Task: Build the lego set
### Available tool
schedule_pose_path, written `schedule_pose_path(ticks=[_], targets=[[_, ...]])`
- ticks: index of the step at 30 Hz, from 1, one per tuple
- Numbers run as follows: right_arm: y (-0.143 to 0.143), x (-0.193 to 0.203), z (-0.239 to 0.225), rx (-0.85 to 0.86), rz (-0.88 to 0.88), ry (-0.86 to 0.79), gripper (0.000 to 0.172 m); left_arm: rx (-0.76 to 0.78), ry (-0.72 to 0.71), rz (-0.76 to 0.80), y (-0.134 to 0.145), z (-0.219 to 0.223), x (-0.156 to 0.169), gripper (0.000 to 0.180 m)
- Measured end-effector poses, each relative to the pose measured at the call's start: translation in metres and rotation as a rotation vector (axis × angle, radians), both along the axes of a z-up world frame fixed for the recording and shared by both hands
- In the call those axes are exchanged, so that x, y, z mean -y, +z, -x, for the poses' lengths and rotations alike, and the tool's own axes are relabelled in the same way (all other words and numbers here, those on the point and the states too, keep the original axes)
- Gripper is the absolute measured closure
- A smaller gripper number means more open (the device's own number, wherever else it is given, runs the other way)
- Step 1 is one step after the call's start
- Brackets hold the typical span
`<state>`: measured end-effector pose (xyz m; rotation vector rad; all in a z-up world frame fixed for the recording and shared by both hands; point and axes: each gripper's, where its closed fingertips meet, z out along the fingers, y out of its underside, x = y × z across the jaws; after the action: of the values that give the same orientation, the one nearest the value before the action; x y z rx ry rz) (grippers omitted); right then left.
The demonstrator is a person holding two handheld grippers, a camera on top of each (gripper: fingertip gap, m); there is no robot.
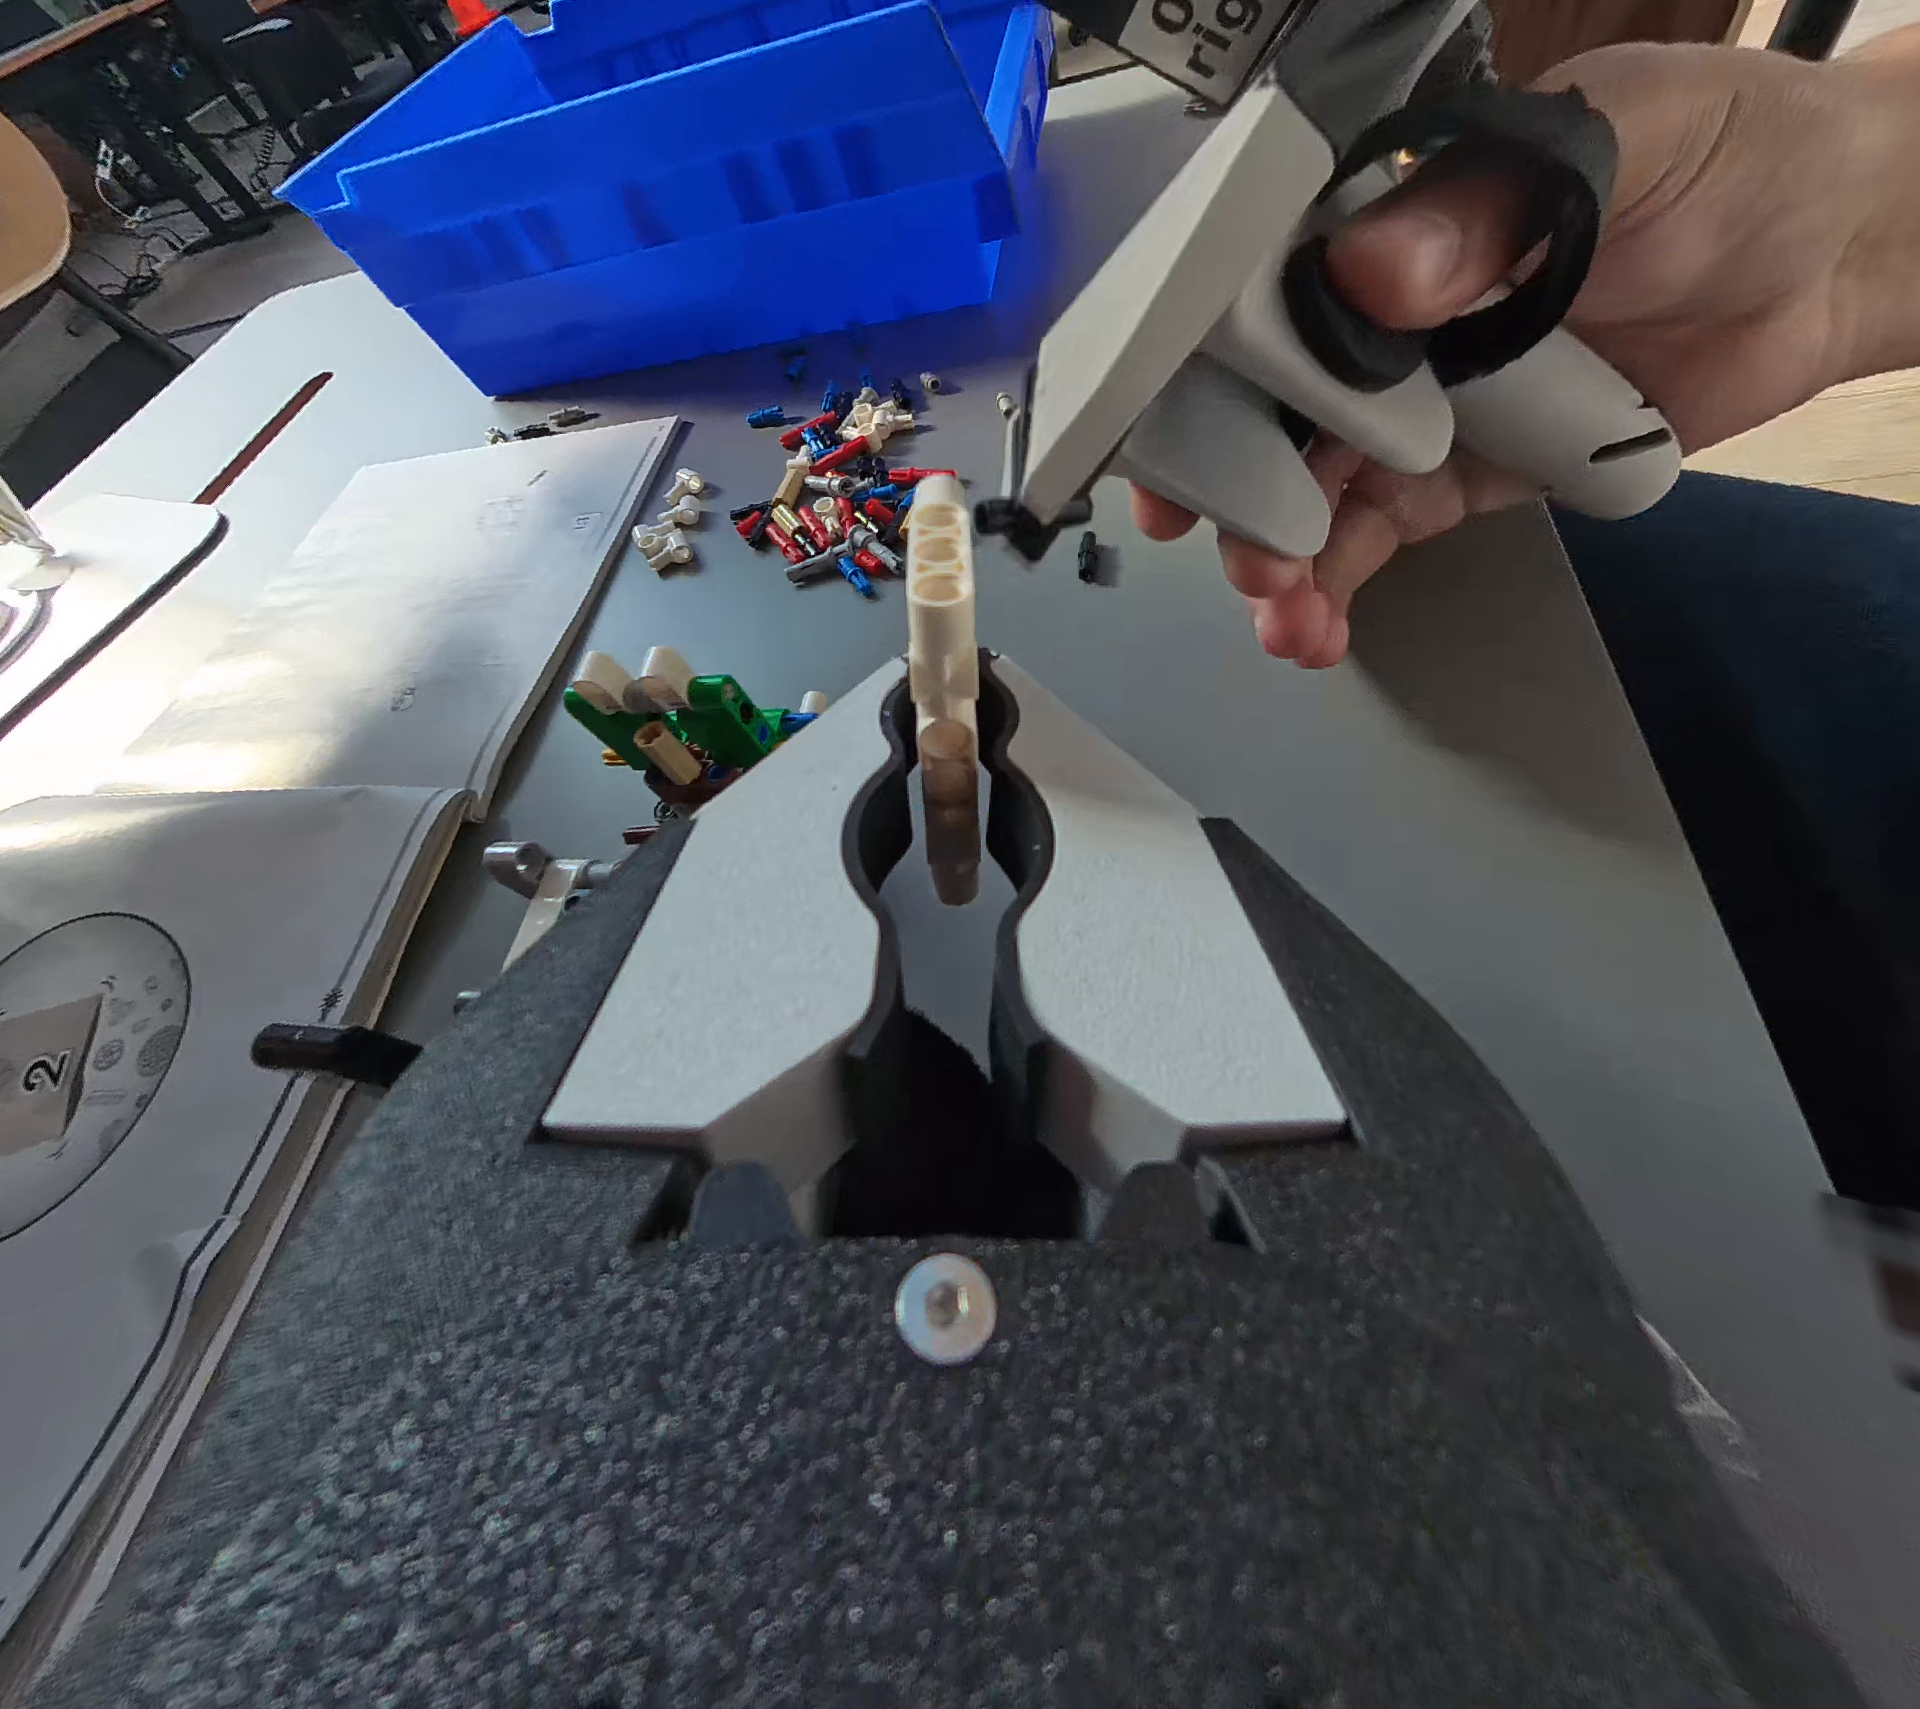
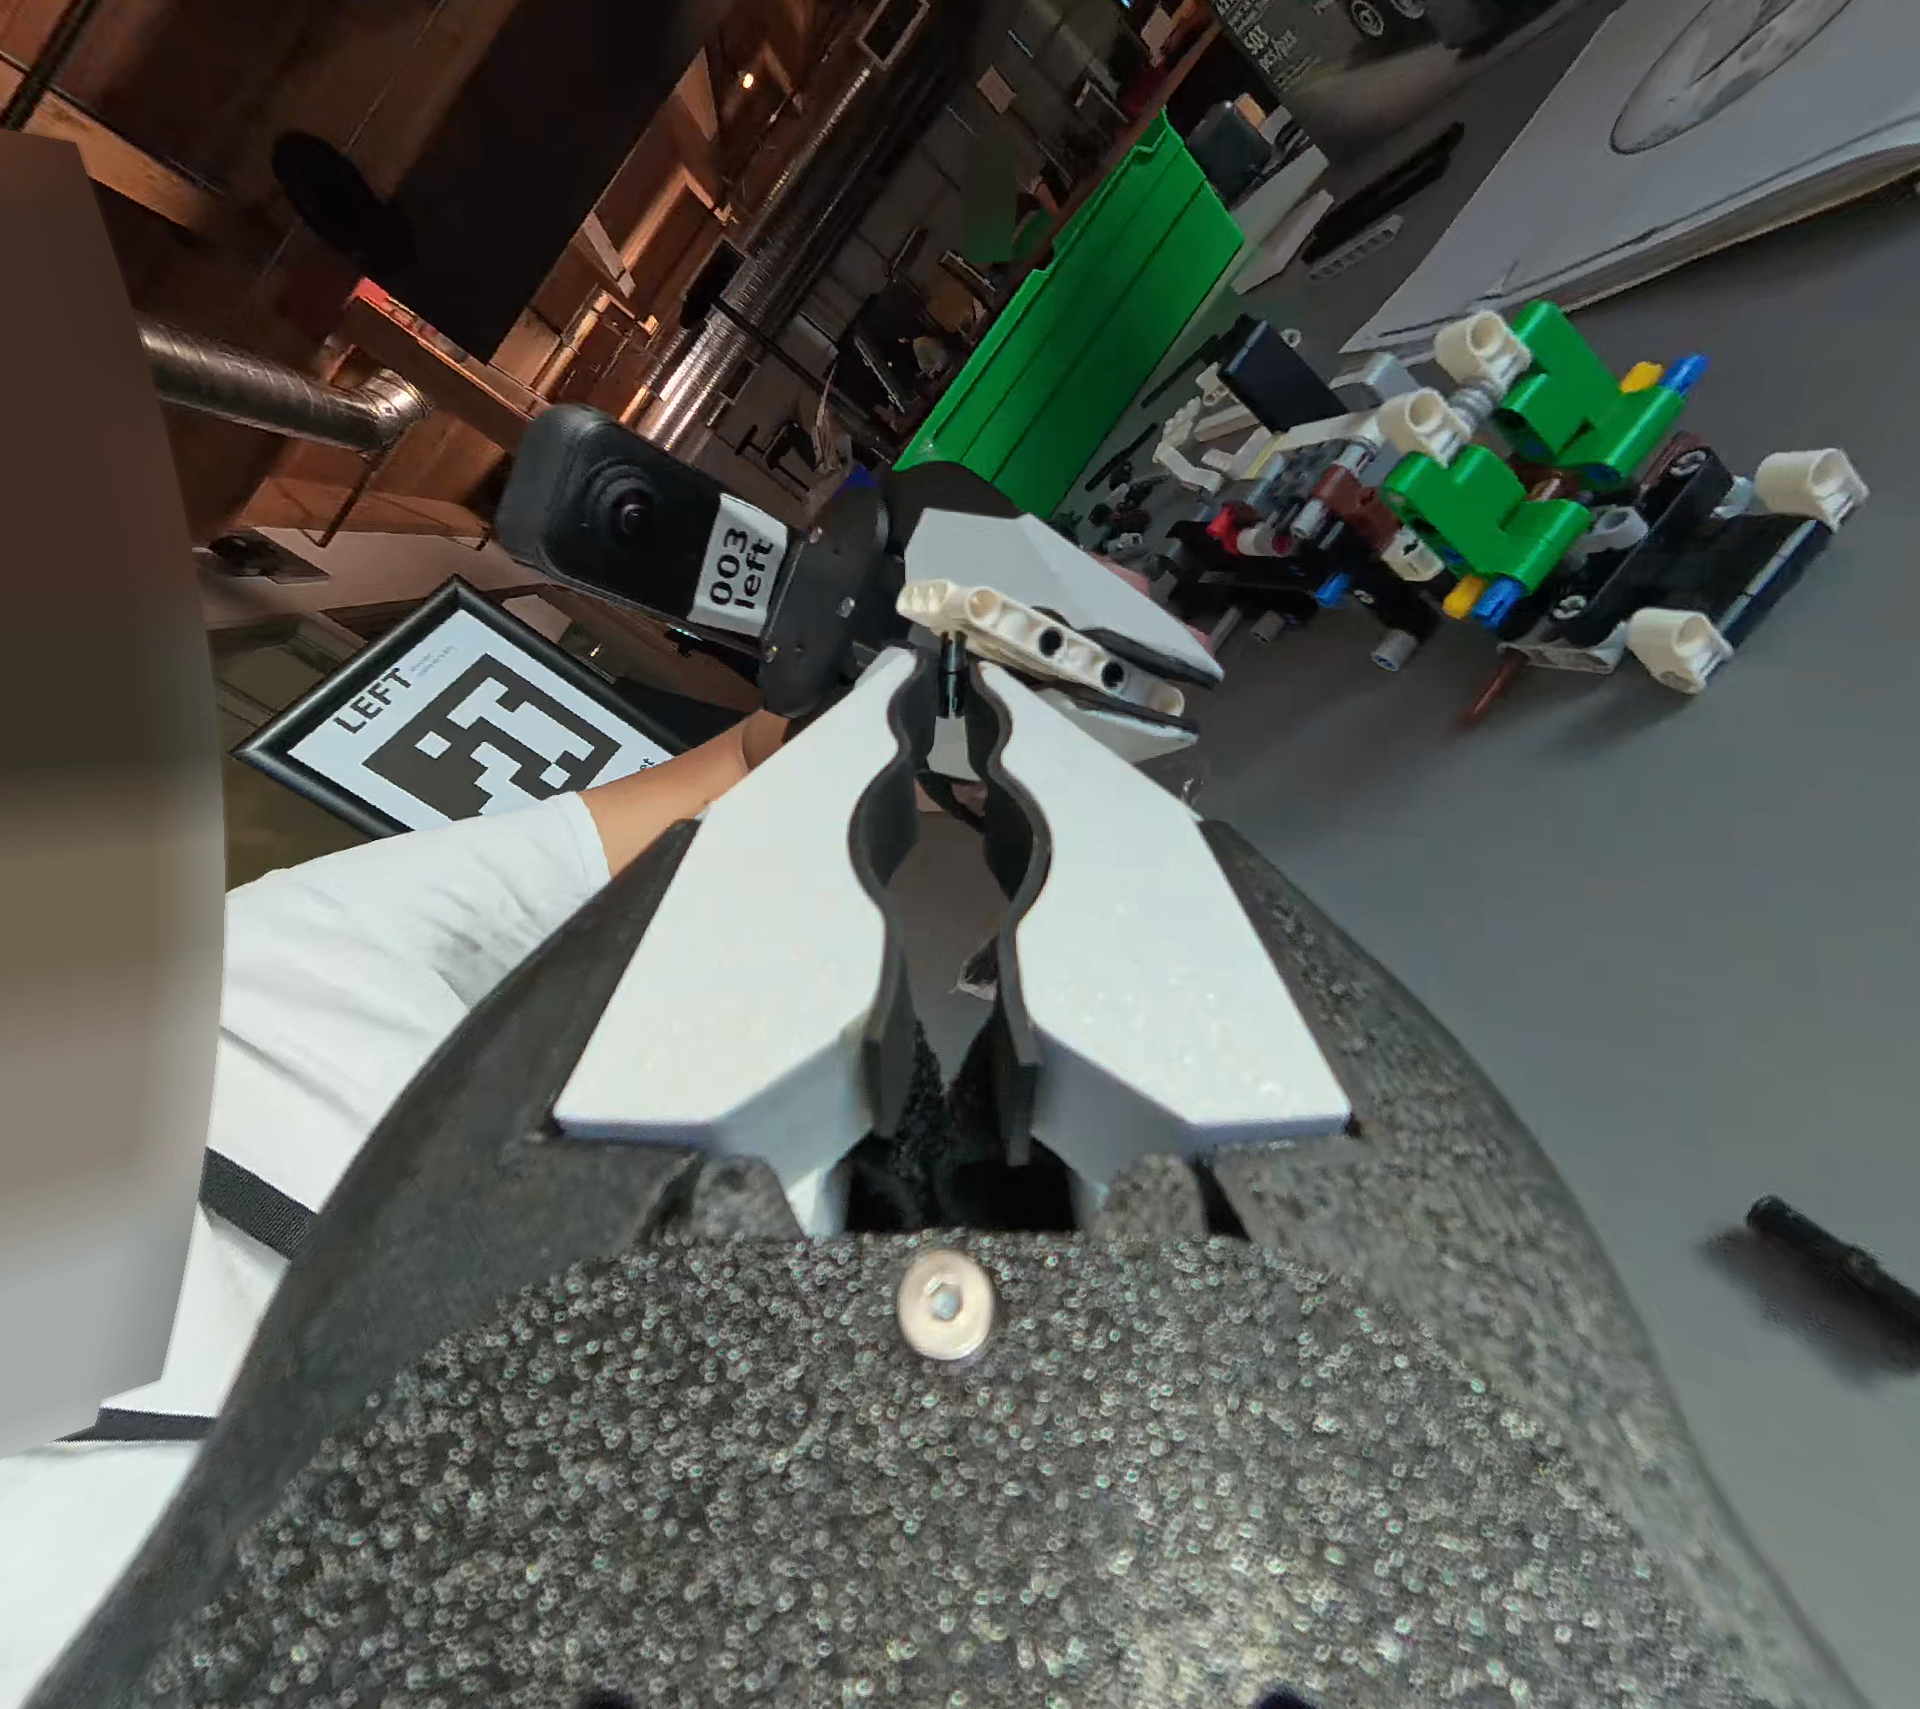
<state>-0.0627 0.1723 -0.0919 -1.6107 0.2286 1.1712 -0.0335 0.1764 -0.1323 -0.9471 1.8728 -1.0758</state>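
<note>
My left gripper [image 1: 943, 683] is shut on a cream-white toy beam with round holes [image 1: 938, 563], held upright above the grey table [image 1: 1299, 828]. My right gripper [image 2: 948, 667] is shut on a small black pin [image 2: 948, 672]. In the left wrist view the right gripper [image 1: 1023, 516] shows with the black pin [image 1: 1000, 513] at its tips, just right of the beam's top end. In the right wrist view the left gripper [image 2: 1039, 631] holds the beam [image 2: 1039, 636], and the pin's tip sits close against the beam's near end.
A blue bin [image 1: 675, 205] stands at the back. A pile of small coloured pins [image 1: 831, 496] lies before it. A green and white partly built model [image 1: 675, 714] [image 2: 1538, 485] and open booklets [image 1: 395, 599] lie to the left. A green bin [image 2: 1091, 329] stands behind. The grippers' ends are close to 5 cm from one another.
</note>
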Motion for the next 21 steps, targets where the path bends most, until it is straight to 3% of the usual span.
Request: schedule_pose_path(ticks=[21], targets=[[-0.013,-0.017,-0.011,0.026,0.090,-0.138,0.169,-0.053,0.118,-0.021,-0.009,-0.011,-0.013,0.176]])
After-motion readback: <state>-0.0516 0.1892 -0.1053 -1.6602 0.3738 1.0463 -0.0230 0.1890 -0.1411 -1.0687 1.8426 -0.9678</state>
